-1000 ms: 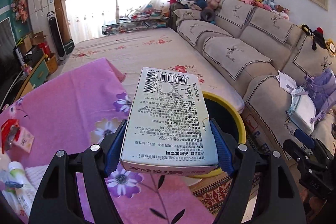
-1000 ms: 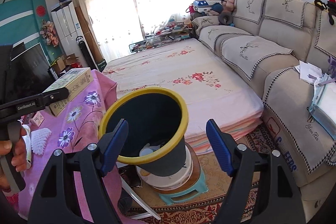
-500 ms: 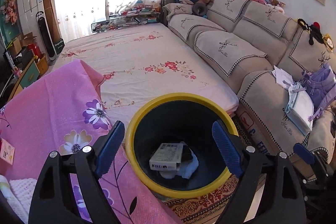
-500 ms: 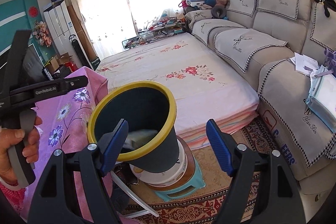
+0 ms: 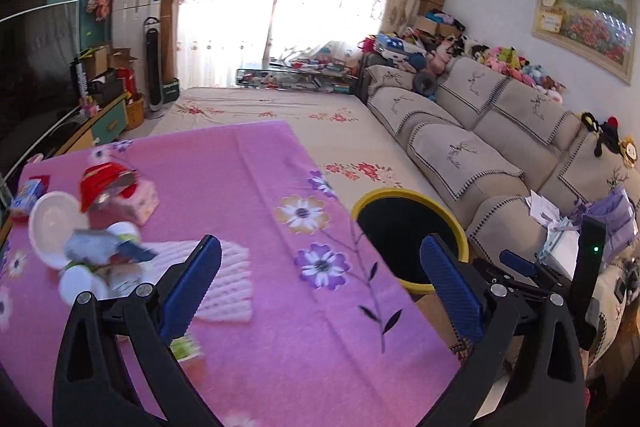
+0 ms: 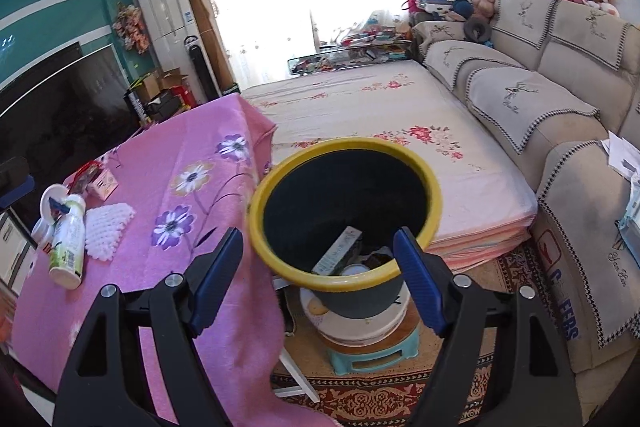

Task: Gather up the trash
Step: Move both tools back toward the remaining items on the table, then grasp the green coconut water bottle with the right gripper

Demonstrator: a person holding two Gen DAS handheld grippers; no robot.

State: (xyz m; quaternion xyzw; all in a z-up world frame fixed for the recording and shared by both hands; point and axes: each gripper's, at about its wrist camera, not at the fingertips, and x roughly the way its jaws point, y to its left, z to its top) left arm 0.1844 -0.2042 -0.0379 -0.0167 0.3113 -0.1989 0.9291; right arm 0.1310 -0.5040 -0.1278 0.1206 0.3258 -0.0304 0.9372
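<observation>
1. A long beige sofa point(image 6: 560, 75) runs down the right wall, with a low bed in a flowered cream sheet point(image 6: 384, 131) beside it.
2. Nearer, a table under a pink flowered cloth point(image 5: 264, 211) fills the left of the room.
3. The dark bin with a yellow rim point(image 6: 344, 211) stands just off the table's right edge, raised on a white tub and a small teal stool point(image 6: 372, 359). A printed carton point(image 6: 338, 255) leans inside it among other scraps.
4. The left gripper point(image 5: 320, 283) hangs over the pink cloth with its blue pads spread as wide as they go; the jaws have just been opening and nothing sits between them.
5. The right gripper point(image 6: 320, 279) points at the bin, its jaws apart and gripping nothing; the bin's near rim shows in the gap beyond them.
6. Uncollected trash lies at the table's far left: a white-and-green drink bottle point(image 6: 68, 243) on its side, a white bowl point(image 5: 54, 227), a red wrapper point(image 5: 104, 183) on a small pink box point(image 5: 138, 205), and a white woven mat point(image 6: 106, 227) beside them. The left view blurs this heap.
</observation>
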